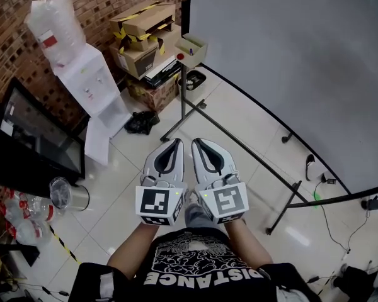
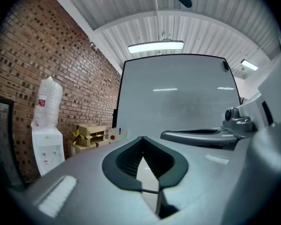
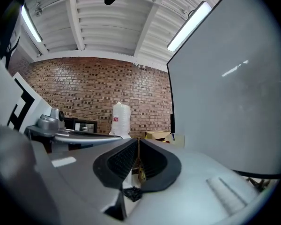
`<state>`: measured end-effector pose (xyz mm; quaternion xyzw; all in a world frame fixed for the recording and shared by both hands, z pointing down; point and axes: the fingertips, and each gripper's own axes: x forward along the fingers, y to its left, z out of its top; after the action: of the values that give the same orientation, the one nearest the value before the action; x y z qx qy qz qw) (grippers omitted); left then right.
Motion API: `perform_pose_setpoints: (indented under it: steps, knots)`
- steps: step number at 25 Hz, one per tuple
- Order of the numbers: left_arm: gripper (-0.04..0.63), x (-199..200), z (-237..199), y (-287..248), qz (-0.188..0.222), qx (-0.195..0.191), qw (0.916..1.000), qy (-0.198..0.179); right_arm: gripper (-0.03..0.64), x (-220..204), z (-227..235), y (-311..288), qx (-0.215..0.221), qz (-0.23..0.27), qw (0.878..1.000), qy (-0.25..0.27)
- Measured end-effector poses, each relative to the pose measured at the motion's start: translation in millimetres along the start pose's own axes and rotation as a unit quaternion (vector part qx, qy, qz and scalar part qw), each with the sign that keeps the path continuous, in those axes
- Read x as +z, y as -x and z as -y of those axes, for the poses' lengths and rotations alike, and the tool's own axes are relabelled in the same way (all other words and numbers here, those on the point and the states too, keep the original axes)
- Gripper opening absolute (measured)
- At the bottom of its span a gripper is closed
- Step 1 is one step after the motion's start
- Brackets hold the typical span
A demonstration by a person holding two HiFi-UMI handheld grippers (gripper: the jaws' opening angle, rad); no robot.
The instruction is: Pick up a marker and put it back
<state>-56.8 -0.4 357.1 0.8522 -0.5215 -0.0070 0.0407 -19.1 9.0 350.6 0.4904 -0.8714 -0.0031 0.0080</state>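
My left gripper [image 1: 176,142] and right gripper [image 1: 197,142] are held side by side in front of the person's chest, above the tiled floor. Both are shut, with nothing between the jaws. The left gripper [image 2: 143,138] faces the large whiteboard [image 2: 178,102]. The right gripper [image 3: 138,139] points at the brick wall, with the whiteboard [image 3: 234,102] on its right. A small beige box [image 1: 193,48] with a red item on it hangs at the whiteboard's [image 1: 290,61] left corner. This box [image 2: 116,134] holds a thin blue thing that may be a marker. No marker shows clearly.
The whiteboard stand's black legs [image 1: 239,150] cross the floor ahead. A water dispenser [image 1: 91,83], stacked cardboard boxes [image 1: 145,36] and a black screen [image 1: 38,137] line the brick wall at left. A metal can [image 1: 66,194], bottles [image 1: 25,212] and cables [image 1: 327,200] lie on the floor.
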Motion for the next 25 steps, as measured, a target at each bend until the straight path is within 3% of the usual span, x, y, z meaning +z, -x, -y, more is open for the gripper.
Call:
perform_pose_setpoints:
  steps: [13,25]
  knots:
    - [0.006,8.0,-32.2,-120.4,-0.003,0.0,1.0,-0.002,0.002,3.8,81.6,-95.1,0.011,0.003,1.0,0.002]
    - [0.006,11.1,-58.8,-170.4,-0.004,0.022,0.9997,0.002,0.002,4.3,117.6,-148.3,0.029,0.006,1.0,0.008]
